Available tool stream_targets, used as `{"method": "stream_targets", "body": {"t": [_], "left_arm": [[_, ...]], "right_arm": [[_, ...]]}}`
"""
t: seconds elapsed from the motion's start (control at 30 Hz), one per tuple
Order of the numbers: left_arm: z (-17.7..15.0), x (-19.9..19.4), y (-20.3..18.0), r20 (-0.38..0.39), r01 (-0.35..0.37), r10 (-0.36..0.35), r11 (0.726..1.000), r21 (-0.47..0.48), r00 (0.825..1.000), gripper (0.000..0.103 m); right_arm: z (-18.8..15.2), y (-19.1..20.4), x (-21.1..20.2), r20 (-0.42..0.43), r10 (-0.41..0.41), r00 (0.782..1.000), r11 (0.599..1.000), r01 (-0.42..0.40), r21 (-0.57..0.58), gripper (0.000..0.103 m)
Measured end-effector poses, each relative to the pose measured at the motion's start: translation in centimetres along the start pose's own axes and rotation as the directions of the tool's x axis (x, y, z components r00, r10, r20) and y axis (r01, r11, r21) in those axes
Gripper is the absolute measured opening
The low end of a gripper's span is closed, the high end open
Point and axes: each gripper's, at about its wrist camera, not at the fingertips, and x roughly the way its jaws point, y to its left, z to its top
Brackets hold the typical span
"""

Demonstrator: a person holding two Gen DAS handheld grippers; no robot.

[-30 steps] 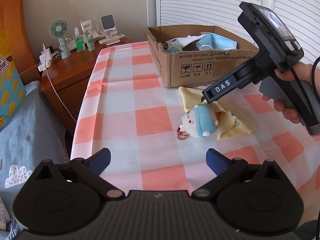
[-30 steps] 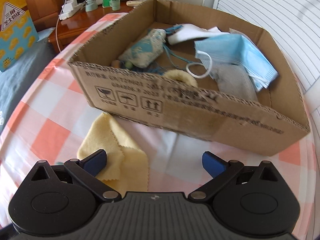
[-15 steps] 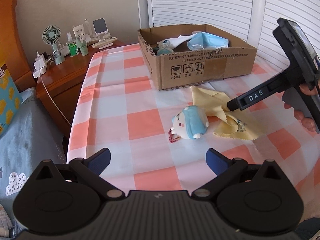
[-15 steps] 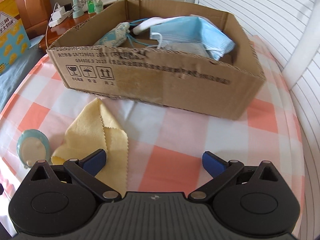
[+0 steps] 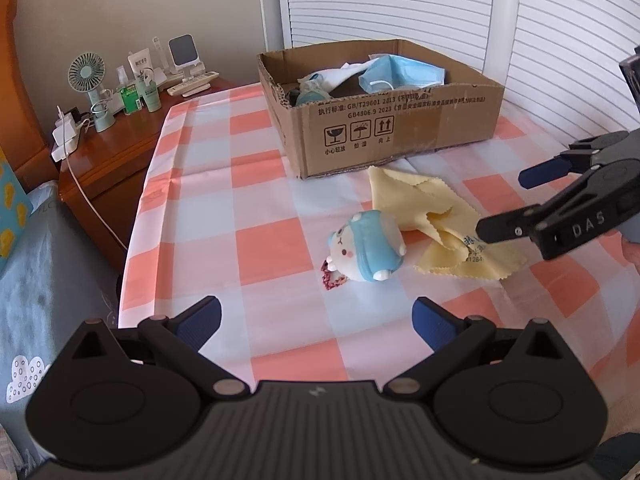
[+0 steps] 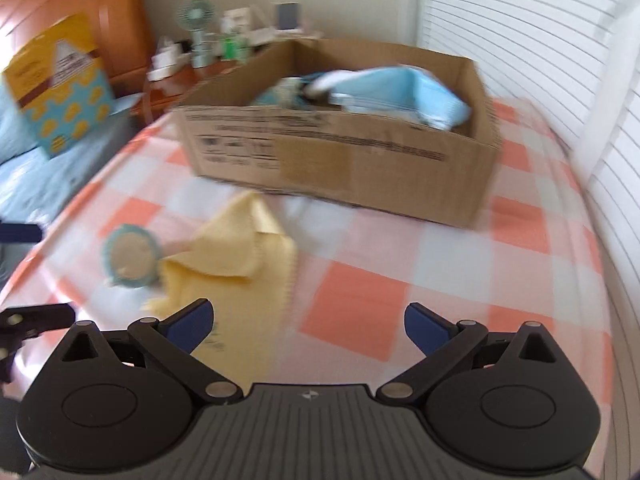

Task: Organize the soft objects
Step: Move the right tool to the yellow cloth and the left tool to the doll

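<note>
A small blue and white plush toy [image 5: 366, 247] lies on the checked tablecloth, and it shows blurred in the right wrist view [image 6: 130, 258]. A crumpled yellow cloth [image 5: 436, 216] lies just right of it, also in the right wrist view [image 6: 236, 248]. A cardboard box [image 5: 400, 128] behind them holds a blue face mask [image 5: 400, 74] and other soft items. My left gripper [image 5: 316, 320] is open and empty, near the table's front edge, short of the toy. My right gripper [image 6: 308, 322] is open and empty, above the cloth's near right part; it shows in the left wrist view [image 5: 512, 204].
A wooden bedside cabinet [image 5: 108, 160] at the left carries a small fan [image 5: 90, 80], bottles and a charger with a cable. A bed with blue covers [image 5: 36, 264] lies left of the table. White slatted doors [image 5: 400, 4] stand behind the box [image 6: 340, 152].
My right gripper has pulled back from the box and dropped low over the yellow cloth. My left gripper has drawn back a little. The toy and cloth have not moved.
</note>
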Motion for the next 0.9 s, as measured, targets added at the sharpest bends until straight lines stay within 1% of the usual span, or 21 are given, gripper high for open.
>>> {"method": "stream_targets", "body": {"t": [0.07,0.13,0.23,0.27,0.3,0.37,0.47,0.53,0.7,0.9], "left_arm": [[0.0,0.1,0.0,-0.004,0.000,0.000,1.000,0.000,1.000,0.101],[0.0,0.2,0.0,-0.011,0.000,0.000,1.000,0.002,1.000,0.101],[0.1,0.5,-0.1,-0.018,0.000,0.000,1.000,0.011,1.000,0.101],[0.1,0.6,-0.1,-0.018,0.002,-0.002,1.000,0.013,1.000,0.101],[0.2,0.7,-0.1,-0.016,0.010,-0.010,1.000,0.016,1.000,0.101],[0.3,1.0,-0.2,-0.017,0.023,-0.023,1.000,0.018,1.000,0.101],[0.7,1.6,-0.4,-0.009,0.042,-0.042,0.999,0.025,0.999,0.101],[0.9,2.0,-0.4,-0.004,0.061,-0.061,0.998,0.019,0.998,0.101],[1.9,3.0,-0.4,0.010,0.106,-0.106,0.994,-0.022,0.994,0.101],[2.8,3.6,-0.5,0.034,0.141,-0.140,0.990,-0.029,0.990,0.098]], "right_arm": [[0.1,1.4,0.2,-0.007,0.049,0.999,0.997,-0.050,-0.064,0.103],[0.0,3.0,0.8,-0.014,0.066,0.998,0.990,-0.067,-0.124,0.103],[-0.3,4.6,2.4,-0.036,0.020,0.999,0.982,-0.027,-0.186,0.103],[-0.3,4.6,2.7,-0.017,0.027,0.999,0.982,-0.029,-0.188,0.103],[-0.2,4.5,2.9,-0.007,0.031,0.999,0.983,-0.032,-0.182,0.103],[0.0,4.0,3.2,0.012,0.006,1.000,0.988,-0.004,-0.154,0.103],[0.5,2.2,3.5,0.031,-0.063,0.998,0.996,0.065,-0.068,0.103],[0.5,1.1,3.6,0.039,-0.082,0.996,0.996,0.084,-0.033,0.103],[-0.1,0.5,3.5,0.059,-0.069,0.996,0.996,0.073,-0.056,0.103],[-0.6,0.6,3.4,0.094,-0.071,0.993,0.996,0.076,-0.053,0.103]]}}
